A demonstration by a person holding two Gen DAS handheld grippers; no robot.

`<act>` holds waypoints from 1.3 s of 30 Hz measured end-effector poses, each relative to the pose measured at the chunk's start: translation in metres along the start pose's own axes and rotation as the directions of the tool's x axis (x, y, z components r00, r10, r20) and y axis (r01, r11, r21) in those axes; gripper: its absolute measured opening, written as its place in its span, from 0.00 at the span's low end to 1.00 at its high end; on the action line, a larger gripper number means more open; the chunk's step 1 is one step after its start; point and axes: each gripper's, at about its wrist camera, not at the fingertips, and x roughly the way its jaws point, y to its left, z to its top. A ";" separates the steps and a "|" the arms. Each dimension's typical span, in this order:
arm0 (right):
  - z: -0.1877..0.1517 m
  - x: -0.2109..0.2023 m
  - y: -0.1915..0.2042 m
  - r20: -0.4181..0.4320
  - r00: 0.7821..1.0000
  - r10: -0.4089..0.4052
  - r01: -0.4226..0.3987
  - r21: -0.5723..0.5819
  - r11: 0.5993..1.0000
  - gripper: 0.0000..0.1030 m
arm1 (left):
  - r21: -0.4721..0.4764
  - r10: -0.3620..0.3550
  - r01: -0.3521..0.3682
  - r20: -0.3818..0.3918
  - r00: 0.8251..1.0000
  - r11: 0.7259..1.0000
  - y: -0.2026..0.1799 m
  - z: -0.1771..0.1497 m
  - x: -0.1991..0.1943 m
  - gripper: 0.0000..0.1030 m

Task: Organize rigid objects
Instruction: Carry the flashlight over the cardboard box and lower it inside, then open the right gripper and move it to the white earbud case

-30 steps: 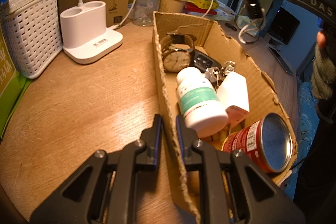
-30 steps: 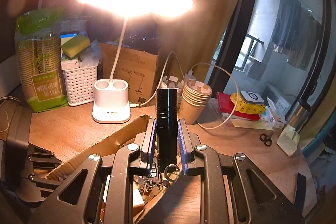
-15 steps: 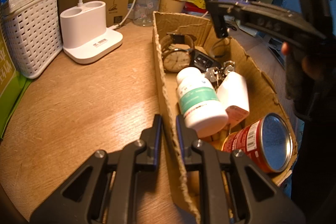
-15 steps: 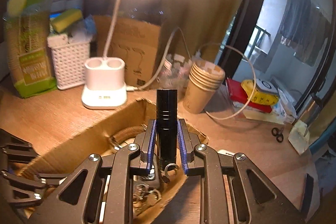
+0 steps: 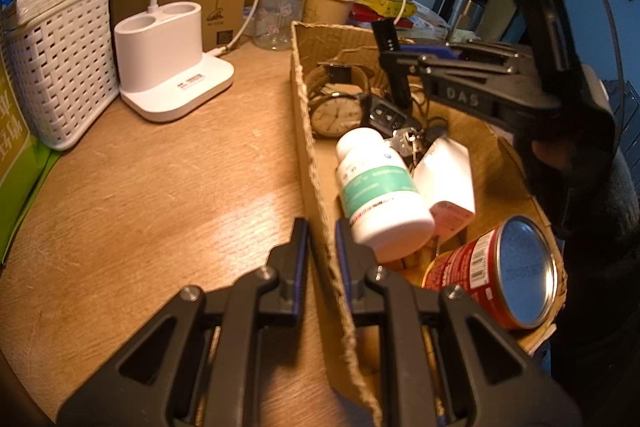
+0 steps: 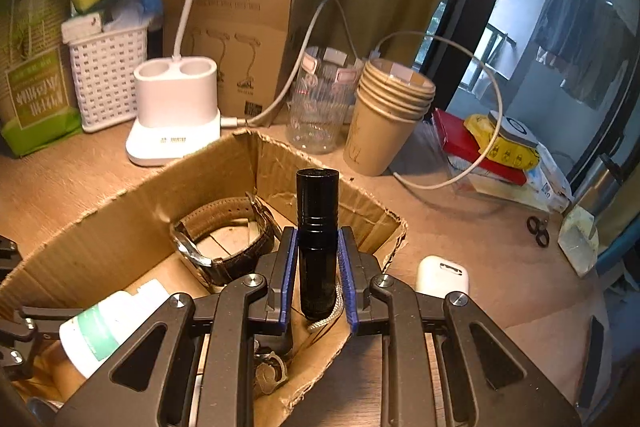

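My left gripper (image 5: 321,227) is shut on the near wall of the torn cardboard box (image 5: 312,131). The box holds a wristwatch (image 5: 335,111), a car key (image 5: 386,115), a white pill bottle with a green label (image 5: 380,187), a small white carton (image 5: 446,179) and a red can (image 5: 496,271). My right gripper (image 6: 318,239) is shut on a black flashlight (image 6: 317,227) and holds it over the box's far end (image 6: 256,163). The right gripper also shows in the left wrist view (image 5: 394,67), low inside the box above the key.
A white lamp base (image 5: 172,63) and white basket (image 5: 56,67) stand left of the box. Paper cups (image 6: 384,119), a clear jar (image 6: 320,103), a cable and a white earbud case (image 6: 442,275) lie on the wooden desk (image 5: 160,187) beyond the box.
My right gripper has come down with the flashlight from high above the desk into the box's far end. My left gripper has kept its hold on the box wall.
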 end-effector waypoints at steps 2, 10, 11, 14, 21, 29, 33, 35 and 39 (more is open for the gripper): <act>-0.001 0.005 0.000 -0.014 1.000 0.002 -0.002 0.000 1.000 0.21 | 0.000 0.000 0.000 0.000 1.000 1.000 0.000 0.000 0.000 0.15; -0.002 0.006 0.001 -0.024 0.999 0.031 -0.031 0.014 0.999 0.22 | 0.001 0.000 0.000 0.000 1.000 1.000 0.000 0.000 0.000 0.15; -0.002 0.006 0.000 -0.024 0.999 0.032 -0.032 0.016 0.999 0.22 | 0.000 0.000 0.000 -0.001 1.000 1.000 0.000 0.000 0.000 0.15; -0.002 0.006 -0.001 -0.024 0.999 0.035 -0.034 0.020 0.999 0.22 | 0.000 -0.001 0.001 -0.001 1.000 1.000 -0.001 0.000 0.000 0.15; -0.002 -0.003 -0.004 0.009 0.999 0.043 -0.043 0.049 0.998 0.23 | 0.000 -0.001 0.001 -0.001 1.000 1.000 0.000 0.000 0.000 0.15; -0.004 -0.014 -0.013 0.027 0.999 0.031 -0.033 0.076 0.997 0.28 | 0.000 -0.001 0.001 -0.001 1.000 1.000 0.000 0.000 0.000 0.15; -0.009 -0.019 -0.018 0.042 0.999 0.027 -0.031 0.096 0.995 0.31 | 0.000 -0.001 0.001 -0.001 1.000 1.000 0.000 0.000 0.000 0.15; -0.011 -0.023 -0.023 0.058 0.998 0.025 -0.032 0.119 0.992 0.31 | 0.000 -0.001 0.001 -0.001 1.000 1.000 0.000 0.000 0.000 0.15; -0.014 -0.026 -0.033 0.069 0.997 0.022 -0.033 0.155 0.987 0.39 | 0.000 -0.001 0.001 -0.001 1.000 1.000 -0.001 0.000 0.000 0.15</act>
